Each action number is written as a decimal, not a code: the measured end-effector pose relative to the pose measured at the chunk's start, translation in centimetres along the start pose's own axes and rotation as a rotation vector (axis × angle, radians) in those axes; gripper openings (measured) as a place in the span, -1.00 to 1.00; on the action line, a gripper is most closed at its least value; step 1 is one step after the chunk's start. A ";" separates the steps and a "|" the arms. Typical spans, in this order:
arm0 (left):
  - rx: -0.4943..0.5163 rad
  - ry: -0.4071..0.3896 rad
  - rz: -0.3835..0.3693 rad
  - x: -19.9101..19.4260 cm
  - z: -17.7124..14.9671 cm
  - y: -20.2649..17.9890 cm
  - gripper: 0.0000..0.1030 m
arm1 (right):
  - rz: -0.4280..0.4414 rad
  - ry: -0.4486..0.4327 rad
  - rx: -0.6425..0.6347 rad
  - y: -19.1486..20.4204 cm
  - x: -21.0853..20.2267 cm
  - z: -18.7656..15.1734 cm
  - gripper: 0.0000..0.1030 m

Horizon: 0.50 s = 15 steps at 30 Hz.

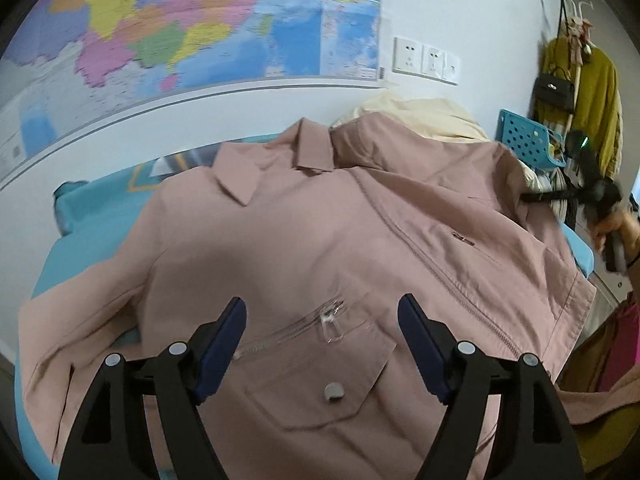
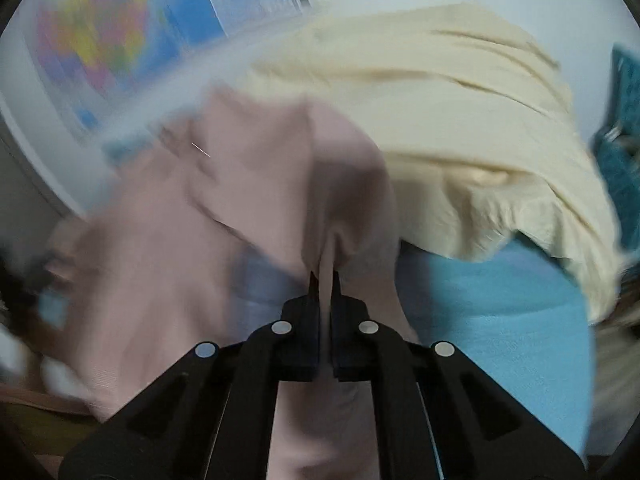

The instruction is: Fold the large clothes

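- A dusty-pink jacket (image 1: 320,240) of smooth woven cloth lies spread front-up on a turquoise sheet (image 1: 72,240), which has a soft, slightly napped look.
- The jacket has a flat pointed collar (image 1: 280,160) near the wall, a long metal zipper (image 1: 432,264) running slantwise down the front, and a small slit pocket beside it.
- On the near chest sits a flap pocket (image 1: 328,380) with a round silvery snap (image 1: 334,392); above it a short zipper carries a clear plastic pull (image 1: 332,320).
- One sleeve (image 1: 80,320) lies out flat along the jacket's left side in the left wrist view, softly creased.
- The left gripper (image 1: 322,320) hovers over the chest pocket, its dark-blue padded fingers (image 1: 224,344) spread wide with nothing clamped between them.
- The right gripper (image 2: 325,280) has its black fingers (image 2: 313,292) pressed together on a pinched ridge of the pink cloth, which rises in folds from the grip; this view is blurred.
- In the left wrist view a hand (image 1: 612,228) holds that same gripper at the jacket's far right edge.
- A cream garment (image 2: 460,120), thicker and rumpled into long ridges, is heaped behind the jacket and touches it.
- A blue plastic basket (image 1: 528,140) with round holes stands by the wall; what it holds cannot be made out.
- A glossy colourful map (image 1: 160,32) hangs on the white wall, with white sockets (image 1: 424,60) next to it.
- A mustard garment (image 1: 592,92) and a small black handbag (image 1: 556,88) hang on a rack in the corner.
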<state>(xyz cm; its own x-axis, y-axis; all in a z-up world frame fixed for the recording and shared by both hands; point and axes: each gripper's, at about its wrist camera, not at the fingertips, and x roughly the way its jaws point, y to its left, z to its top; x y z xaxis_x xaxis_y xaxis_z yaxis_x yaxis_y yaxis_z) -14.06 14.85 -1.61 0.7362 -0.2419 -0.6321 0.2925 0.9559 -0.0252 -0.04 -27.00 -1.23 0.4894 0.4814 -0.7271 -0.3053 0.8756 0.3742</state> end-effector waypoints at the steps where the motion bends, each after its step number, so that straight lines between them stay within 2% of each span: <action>1: 0.012 -0.002 -0.006 0.2 0.4 -0.2 0.46 | 0.036 -0.028 0.008 0.2 -1.1 0.4 -0.92; 4: 0.034 -0.016 -0.037 0.4 1.6 -0.5 0.50 | 0.200 -0.109 -0.005 2.6 -5.1 2.7 -0.92; 7: 0.044 -0.034 -0.085 0.7 3.0 -0.7 0.51 | 0.334 -0.119 -0.051 6.2 -6.4 4.9 -0.92; 10: 0.053 -0.050 -0.145 0.9 4.2 -1.1 0.54 | 0.418 -0.078 -0.095 10.5 -4.5 6.8 -0.91; 12: 0.053 -0.047 -0.216 1.1 4.8 -1.4 0.58 | 0.466 -0.033 -0.118 12.9 -2.7 7.5 -0.90; 15: 0.059 -0.036 -0.297 1.9 5.2 -2.2 0.65 | 0.539 0.071 -0.137 17.3 2.5 8.5 -0.78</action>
<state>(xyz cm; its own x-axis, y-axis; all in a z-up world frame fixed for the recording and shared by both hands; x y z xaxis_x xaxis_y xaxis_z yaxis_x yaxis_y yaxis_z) -10.12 11.43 1.30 0.6336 -0.5164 -0.5761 0.5327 0.8312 -0.1593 2.84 -10.33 8.30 0.1803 0.8513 -0.4927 -0.6028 0.4914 0.6286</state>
